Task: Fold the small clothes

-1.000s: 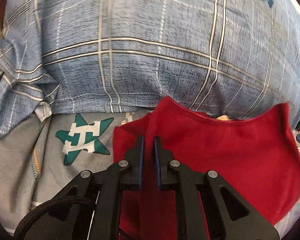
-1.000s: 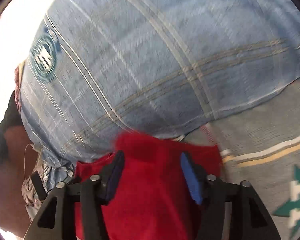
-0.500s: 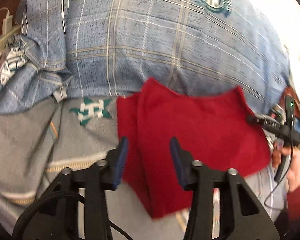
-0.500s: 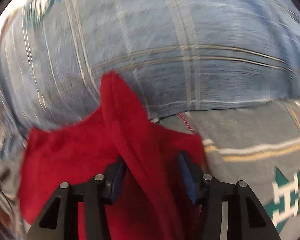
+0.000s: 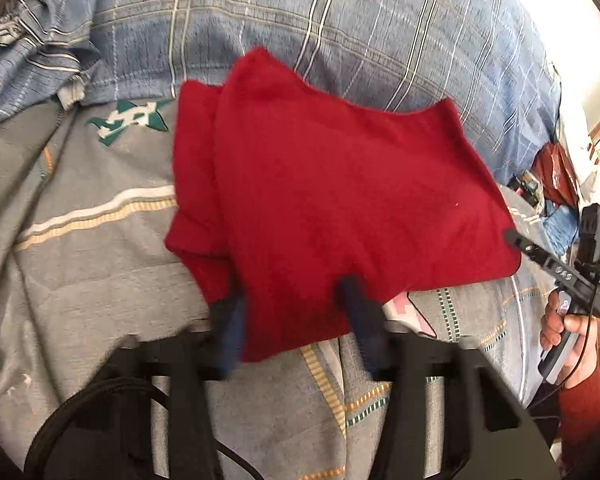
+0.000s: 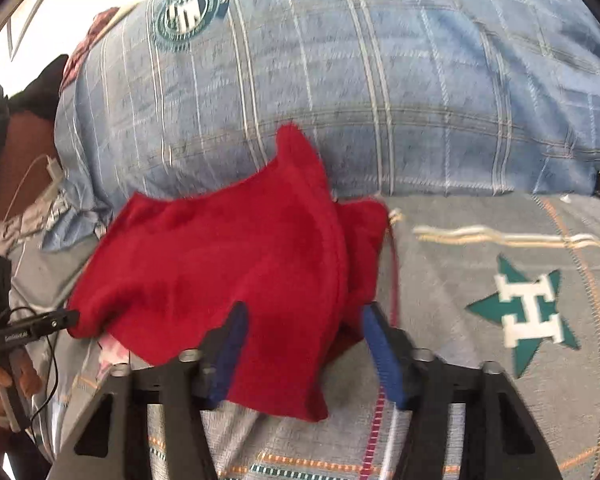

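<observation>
A small red garment lies folded on the grey bedsheet, its far edge against a blue plaid pillow. In the right wrist view the same red garment fills the middle. My left gripper is open, its fingers astride the garment's near edge, holding nothing. My right gripper is open too, its blue pads either side of a raised fold of the cloth. In each wrist view the other gripper shows at the garment's far corner, right gripper and left gripper.
The sheet carries a green star with an H to the right of the garment. The big pillow rises behind. Clutter sits past the bed's right end, and a dark brown surface with a cable lies at far left.
My left gripper has opened, let go of the red cloth and pulled back. My right gripper stays open and has drawn back from the garment, which now lies spread on the sheet.
</observation>
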Available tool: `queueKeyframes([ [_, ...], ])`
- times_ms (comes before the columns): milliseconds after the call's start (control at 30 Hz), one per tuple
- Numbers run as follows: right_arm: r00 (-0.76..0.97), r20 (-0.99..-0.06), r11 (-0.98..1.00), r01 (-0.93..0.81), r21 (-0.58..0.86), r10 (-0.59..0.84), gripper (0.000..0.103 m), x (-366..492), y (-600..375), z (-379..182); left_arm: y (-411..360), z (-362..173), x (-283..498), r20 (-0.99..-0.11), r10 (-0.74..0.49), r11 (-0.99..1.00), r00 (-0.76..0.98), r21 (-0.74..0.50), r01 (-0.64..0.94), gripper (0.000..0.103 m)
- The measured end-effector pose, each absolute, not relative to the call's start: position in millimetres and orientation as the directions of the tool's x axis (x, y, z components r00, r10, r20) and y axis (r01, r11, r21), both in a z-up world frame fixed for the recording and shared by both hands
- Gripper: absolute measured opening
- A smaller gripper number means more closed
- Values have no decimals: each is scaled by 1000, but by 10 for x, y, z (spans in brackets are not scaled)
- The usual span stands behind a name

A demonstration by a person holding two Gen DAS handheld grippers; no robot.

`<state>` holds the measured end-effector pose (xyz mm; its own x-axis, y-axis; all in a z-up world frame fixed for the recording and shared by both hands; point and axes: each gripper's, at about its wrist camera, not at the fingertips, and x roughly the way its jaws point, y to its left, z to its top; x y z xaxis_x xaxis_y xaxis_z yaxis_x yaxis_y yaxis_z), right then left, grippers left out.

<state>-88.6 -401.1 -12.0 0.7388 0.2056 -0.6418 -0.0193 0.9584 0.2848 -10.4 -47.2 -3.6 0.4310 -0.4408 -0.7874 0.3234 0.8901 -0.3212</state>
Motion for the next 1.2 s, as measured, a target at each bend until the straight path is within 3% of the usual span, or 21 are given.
queueKeyframes([
  [33, 719, -661, 957, -20, 288, 214, 25, -845, -3979, -152, -477, -20, -94, -787, -439, 890, 433, -317, 328, 18],
  [133, 699, -677, 955, -29, 296, 231, 6, -851, -3948, -138, -430, 117, -126, -779, -431, 891, 456, -287, 353, 9],
  [333, 703, -580, 886, -160, 435, 412, 6, -1185, -4079, 172, -124, 218, -252, -765, -413, 895, 495, -239, 377, 7],
  [500, 630, -689, 911, -73, 406, 357, 6, -1192, -4097, -248, -52, -114, -204, -798, -393, 910, 456, -264, 321, 7],
  [567, 623, -689, 894, -36, 447, 370, 6, -1173, -4153, -361, -43, -68, -201, -794, -400, 907, 458, -274, 319, 8],
  [667, 686, -663, 920, -25, 391, 300, 18, -1249, -4117, -143, -64, 57, -222, -805, -367, 918, 467, -232, 321, 9],
  [733, 735, -634, 947, -36, 318, 241, 52, -1296, -4030, 42, -82, 186, -262, -792, -337, 929, 510, -191, 317, 9],
  [800, 789, -574, 965, -84, 249, 216, 54, -1307, -3865, 212, -105, 280, -271, -778, -298, 945, 554, -158, 287, 9],
  [867, 783, -577, 972, -158, 176, 232, 54, -1179, -3601, 277, -147, 342, -227, -758, -310, 946, 574, -186, 264, 9],
  [900, 769, -592, 970, -186, 156, 242, 50, -1099, -3478, 264, -199, 356, -176, -752, -327, 943, 573, -219, 251, 17],
  [933, 747, -607, 962, -226, 152, 271, 40, -1021, -3355, 231, -232, 358, -145, -752, -331, 942, 570, -232, 242, 32],
  [1000, 680, -637, 930, -301, 209, 363, 36, -798, -3122, 114, -330, 343, -56, -752, -327, 945, 572, -251, 210, 44],
  [1100, 659, -656, 930, -281, 238, 367, 36, -466, -3026, -31, -490, 263, 126, -765, -262, 965, 588, -196, 175, 44],
  [1200, 685, -683, 965, -130, 226, 252, 34, -39, -3276, -154, -470, 103, 268, -781, -205, 979, 590, -161, 127, 44],
])
